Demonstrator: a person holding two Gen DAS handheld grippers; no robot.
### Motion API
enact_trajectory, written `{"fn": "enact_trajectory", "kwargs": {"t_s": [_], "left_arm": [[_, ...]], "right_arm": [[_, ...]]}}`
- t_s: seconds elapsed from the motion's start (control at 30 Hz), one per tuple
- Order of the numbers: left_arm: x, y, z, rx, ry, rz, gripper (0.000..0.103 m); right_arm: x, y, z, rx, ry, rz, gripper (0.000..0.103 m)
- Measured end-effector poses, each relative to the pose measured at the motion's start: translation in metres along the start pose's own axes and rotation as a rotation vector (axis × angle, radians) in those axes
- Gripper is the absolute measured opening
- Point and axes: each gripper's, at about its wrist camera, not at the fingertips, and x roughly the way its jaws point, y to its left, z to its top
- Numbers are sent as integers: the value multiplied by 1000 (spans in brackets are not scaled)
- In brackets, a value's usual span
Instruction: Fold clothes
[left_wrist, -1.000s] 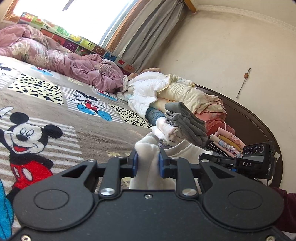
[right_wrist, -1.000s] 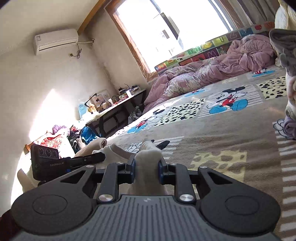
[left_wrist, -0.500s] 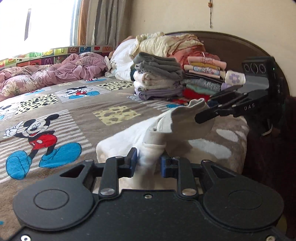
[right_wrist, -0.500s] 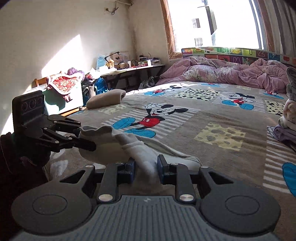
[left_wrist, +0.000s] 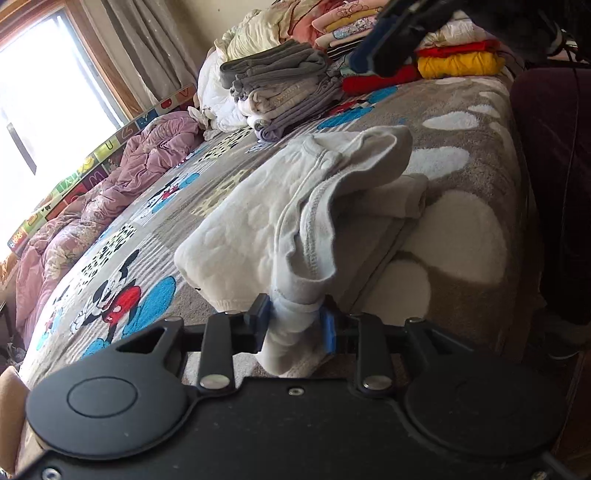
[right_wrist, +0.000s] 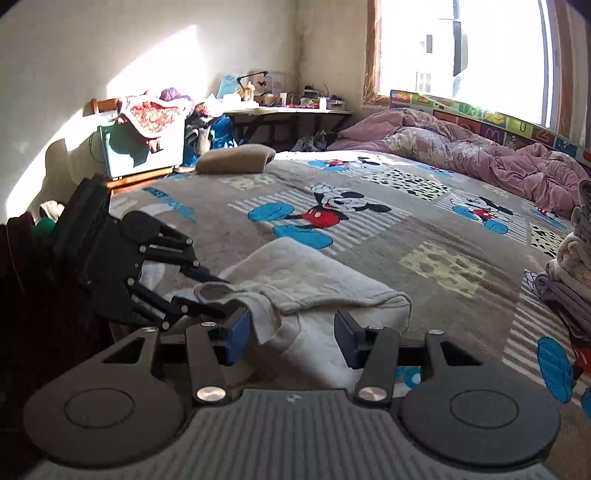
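The white garment (left_wrist: 280, 206) is lying on the Mickey Mouse blanket (left_wrist: 122, 280), close to the bed's near edge, folded over into a thick, lumpy bundle. One flap of it, with the grey stitched hem showing, is flopped across the top and hangs toward the blanket's edge.

The left gripper (left_wrist: 295, 325) is down at the near corner of the garment. Its jaws are opening, but a bunched wad of the white fabric is still squeezed between the blue pads (left_wrist: 330, 328), so it's gripping that corner for now.

The right gripper (right_wrist: 291, 338) is at the other near corner of the garment (right_wrist: 306, 280). Its jaws are opening too and already stand well apart. The cloth lies between them, with a fold brushing the left pad, but nothing is pinched. From that side you can also see the left gripper's black linkage (right_wrist: 162, 266) reaching in beside the garment.

Farther across the blanket from the garment, toward the headboard end, there's a stack of folded clothes (left_wrist: 288, 88), mostly grey, with red and yellow ones just past it. A rumpled pink duvet (right_wrist: 480, 155) runs along the far side of the blanket under the window (right_wrist: 461, 48).
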Motion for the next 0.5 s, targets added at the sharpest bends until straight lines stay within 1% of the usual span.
{"fn": "enact_trajectory", "kwargs": {"t_s": [0.03, 0.07, 0.1, 0.13, 0.17, 0.2, 0.23, 0.27, 0.3, 0.37, 0.43, 0.47, 0.5], "left_arm": [[-1, -3, 0, 8, 2, -5, 35], [-3, -5, 0, 10, 4, -13, 42], [-5, -8, 0, 11, 6, -21, 45], [-8, -9, 0, 7, 9, -35, 47], [-13, -8, 1, -5, 14, -55, 47], [-19, -2, 1, -39, 18, -90, 47], [-27, 8, 2, -100, 16, -137, 47], [-37, 19, 1, -165, -12, -159, 46], [-49, 30, 1, -230, -60, -161, 46], [-61, 50, 5, -354, -168, -129, 45], [-52, 69, 18, -478, -234, -81, 45], [-42, 70, 27, -494, -242, -50, 45], [-31, 68, 34, -485, -242, -21, 44]], "right_arm": [[6, -5, 4, 20, -13, -16, 51], [16, -7, 7, 28, -29, -45, 51], [28, -9, 7, 30, -46, -66, 51], [45, -11, 4, 25, -56, -69, 50], [60, -11, -1, 17, -43, -77, 48], [79, -8, -10, 4, 12, -94, 47], [100, -4, -22, -25, 92, -115, 48], [112, 0, -31, -64, 123, -138, 48], [112, 8, -38, -107, 116, -159, 48], [103, 17, -42, -126, 87, -173, 47], [94, 19, -42, -113, 29, -161, 47], [90, 19, -43, -103, -6, -148, 47], [89, 19, -44, -91, -24, -144, 47]]}}
